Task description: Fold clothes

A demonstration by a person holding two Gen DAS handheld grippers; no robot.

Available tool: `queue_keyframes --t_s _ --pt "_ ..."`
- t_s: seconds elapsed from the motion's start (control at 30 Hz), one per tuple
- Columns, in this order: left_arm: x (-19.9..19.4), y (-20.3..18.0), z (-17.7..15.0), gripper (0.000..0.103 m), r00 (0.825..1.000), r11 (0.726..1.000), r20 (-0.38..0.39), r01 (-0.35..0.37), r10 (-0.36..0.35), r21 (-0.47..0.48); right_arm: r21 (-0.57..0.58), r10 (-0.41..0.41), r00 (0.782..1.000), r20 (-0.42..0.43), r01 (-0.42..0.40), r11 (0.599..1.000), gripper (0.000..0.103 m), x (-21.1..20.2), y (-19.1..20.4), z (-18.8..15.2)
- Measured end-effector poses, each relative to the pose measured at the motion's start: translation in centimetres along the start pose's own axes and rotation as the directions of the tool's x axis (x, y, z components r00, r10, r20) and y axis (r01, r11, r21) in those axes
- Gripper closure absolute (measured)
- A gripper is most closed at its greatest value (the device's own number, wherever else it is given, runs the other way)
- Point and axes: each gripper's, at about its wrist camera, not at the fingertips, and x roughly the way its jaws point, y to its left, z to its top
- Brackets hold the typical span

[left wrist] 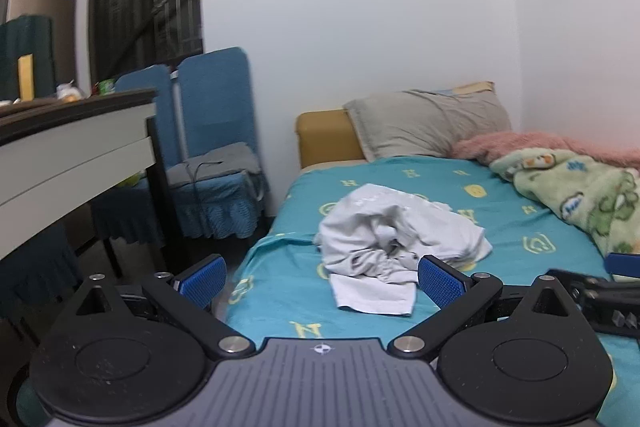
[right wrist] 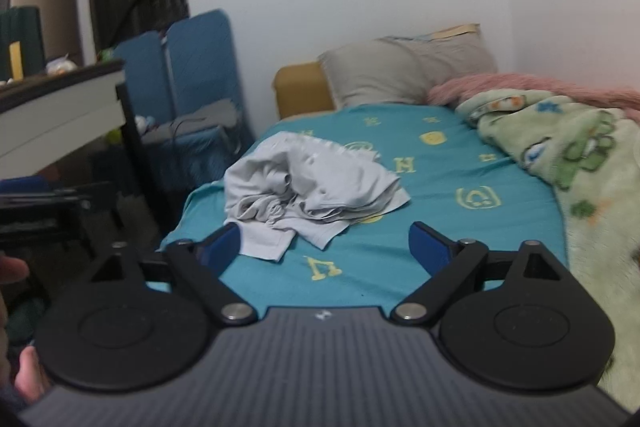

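Right now my landmark is the crumpled white garment (left wrist: pixel 394 231), lying bunched in a heap on the teal bedsheet (left wrist: pixel 500 227) with yellow letters, toward the sheet's left edge. One flat corner of the cloth sticks out of the heap on the side facing me.

My left gripper (left wrist: pixel 320 285) hangs just short of the garment with its jaws spread wide and nothing between them; in the left wrist view its blue pads (left wrist: pixel 440 281) frame that flat corner without touching it (the right-hand pad overlaps the heap's near edge in the picture, but I cannot tell whether it makes contact).

My right gripper (right wrist: pixel 326 247) is also spread wide and empty, held near the garment on its right side, above bare sheet. Its left pad (right wrist: pixel 222 247) sits just beside the cloth's near corner in the right wrist view.

Beyond the garment, a grey pillow (left wrist: pixel 428 123) leans on a yellow headboard (left wrist: pixel 324 135). To the garment's right lie a green cartoon-print blanket (left wrist: pixel 580 195) and a pink fluffy throw (left wrist: pixel 532 143). To its left, off the bed, a blue chair (left wrist: pixel 216 131) stands beside a desk (left wrist: pixel 76 147). A finger (right wrist: pixel 12 271) of the person shows at the left edge of the right wrist view, blurred.
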Motion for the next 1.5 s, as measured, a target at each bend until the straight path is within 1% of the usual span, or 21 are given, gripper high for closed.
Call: queue_keyframes --t_s 0.03,0.13,0.17,0.23,0.37,0.47,0.53,0.63,0.67,0.7,0.73,0.77,0.8,0.83,0.93,1.03,1.13,1.23,1.37,1.43,1.5 --pt "-0.1 0.6 0.0 0.0 1.0 1.0 0.0 -0.002 0.002 -0.015 -0.006 0.006 1.0 -0.014 -0.006 1.0 0.024 0.7 0.2 0.3" --pt "-0.1 2.4 0.1 0.0 1.0 0.998 -0.004 -0.003 0.002 -0.058 -0.023 0.018 0.999 -0.05 -0.02 1.0 0.027 3.4 0.7 1.3" --pt "0.1 3.0 0.2 0.0 1.0 0.997 -0.006 -0.002 0.001 -0.073 -0.032 0.011 0.998 -0.065 -0.013 0.999 0.033 5.0 1.1 1.6" --pt "0.6 4.1 0.2 0.0 1.0 0.995 -0.006 -0.001 0.001 -0.098 -0.057 -0.01 0.995 -0.101 0.005 0.998 0.037 8.6 1.9 2.1" --pt "2.4 6.0 -0.2 0.0 1.0 0.99 -0.009 -0.011 0.01 -0.142 -0.12 -0.044 0.991 -0.13 0.028 0.992 0.038 16.3 3.4 2.2" --pt "4.5 6.5 -0.3 0.0 0.999 0.99 -0.009 -0.038 0.037 -0.135 -0.153 -0.08 0.986 -0.15 0.057 0.987 0.039 21.3 3.5 1.8" --pt "6.1 6.4 -0.2 0.0 0.999 0.989 -0.015 -0.037 0.035 -0.146 -0.158 -0.108 0.98 -0.168 0.081 0.984 0.039 24.0 3.2 1.5" --pt "8.0 5.6 -0.4 0.0 1.0 0.99 -0.025 -0.013 0.01 -0.141 -0.177 -0.161 0.963 -0.214 0.124 0.976 0.04 27.0 2.5 0.5" --pt "8.6 5.3 -0.6 0.0 0.999 0.991 -0.034 -0.007 0.002 -0.133 -0.17 -0.167 0.959 -0.229 0.129 0.977 0.046 27.6 2.1 0.3" --pt "9.1 5.0 -0.9 0.0 0.999 0.992 -0.045 -0.001 -0.005 -0.129 -0.166 -0.163 0.958 -0.237 0.125 0.978 0.049 28.0 1.9 0.1" --pt "9.5 4.8 -1.1 0.0 0.998 0.992 -0.057 0.005 -0.012 -0.125 -0.168 -0.156 0.959 -0.235 0.118 0.979 0.059 28.0 1.8 0.0" --pt "10.0 4.5 -1.3 0.0 0.997 0.993 -0.069 0.011 -0.019 -0.121 -0.174 -0.154 0.962 -0.224 0.116 0.978 0.076 27.8 1.9 0.0" --pt "10.4 4.4 -1.5 0.0 0.997 0.992 -0.077 0.015 -0.024 -0.123 -0.178 -0.164 0.964 -0.211 0.127 0.976 0.083 27.4 1.9 0.1" --pt "10.6 4.4 -1.7 0.0 0.996 0.991 -0.081 0.014 -0.025 -0.135 -0.173 -0.168 0.965 -0.199 0.134 0.976 0.084 26.9 1.9 0.3" --pt "10.5 4.5 -1.8 0.0 0.997 0.987 -0.073 0.017 -0.029 -0.159 -0.148 -0.151 0.978 -0.146 0.129 0.98 0.086 24.2 1.8 1.7" --pt "10.2 4.0 -1.8 0.0 0.998 0.991 -0.06 0.025 -0.033 -0.135 -0.112 -0.119 0.99 -0.076 0.11 0.988 0.087 20.4 1.5 3.9" --pt "9.5 2.8 -1.8 0.0 0.997 0.995 -0.045 0.066 -0.07 -0.072 -0.096 -0.078 0.997 0.004 0.078 0.992 0.088 15.3 1.2 6.1" --pt "8.5 0.7 -2.1 0.0 0.994 0.994 -0.02 0.105 -0.105 0.039 -0.099 -0.032 0.997 0.074 0.039 0.994 0.088 10.0 0.9 8.0" --pt "6.7 -2.4 -2.9 0.0 0.986 0.969 0.022 0.161 -0.168 0.186 -0.097 0.035 0.987 0.157 -0.02 0.995 0.088 3.0 0.5 9.6" --pt "5.6 -4.0 -3.6 0.0 0.978 0.948 0.044 0.184 -0.202 0.261 -0.096 0.067 0.977 0.201 -0.048 0.994 0.088 -0.3 0.2 10.1" --pt "4.6 -5.8 -4.4 0.0 0.973 0.92 0.073 0.18 -0.218 0.348 -0.085 0.097 0.962 0.254 -0.078 0.993 0.088 -3.4 -0.1 10.3"
